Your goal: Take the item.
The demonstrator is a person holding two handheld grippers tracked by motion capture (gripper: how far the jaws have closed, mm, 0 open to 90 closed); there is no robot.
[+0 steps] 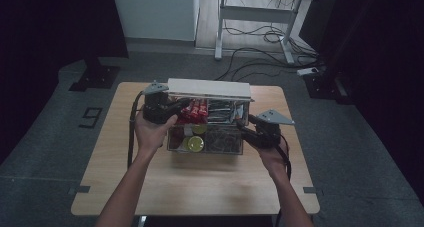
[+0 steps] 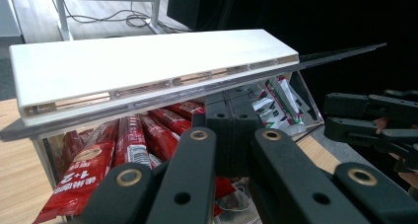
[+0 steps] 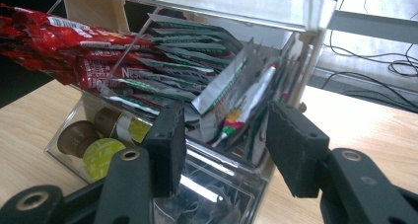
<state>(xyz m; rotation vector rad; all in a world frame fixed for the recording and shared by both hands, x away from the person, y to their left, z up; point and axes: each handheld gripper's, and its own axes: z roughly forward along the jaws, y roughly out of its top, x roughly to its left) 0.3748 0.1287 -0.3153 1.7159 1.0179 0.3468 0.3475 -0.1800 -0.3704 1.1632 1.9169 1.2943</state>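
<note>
Step in hand, as I read it: picking a sachet from the clear organiser box (image 1: 206, 146) at the middle of the table (image 1: 125, 177), toward its far edge. The box lid (image 1: 209, 88) is raised.

Left gripper (image 1: 176, 108): at the left end of the box, beside the red stick packets (image 1: 196, 111). In the left gripper view its jaws are closed together with nothing between them, tips lying under the white lid (image 2: 148, 66). It probably props the lid open, though I cannot tell whether it touches it.

Box, left to right: red stick packets (image 2: 133, 140) in the upper left compartment, green-and-white sachets (image 3: 197, 61) in the upper right, green and brown capsules (image 3: 101, 152) in the lower left front tray, and dark loose items, unclear, in the lower right. The walls are transparent and glossy, so their edges are hard to read.

Right gripper (image 1: 246, 128): at the right front corner of the box. In the right gripper view the jaws stand about half open with the pads (image 3: 167, 145) on either side of the upright sachets (image 3: 236, 108); the pads do not appear to press on anything. Nothing is held yet.

Next move, judged: ease the right gripper in until one sachet sits squarely between the pads, then close. The sachets are thin and tightly packed, so taking two at once or catching the box wall is the risk. The left gripper should keep its place.
</note>
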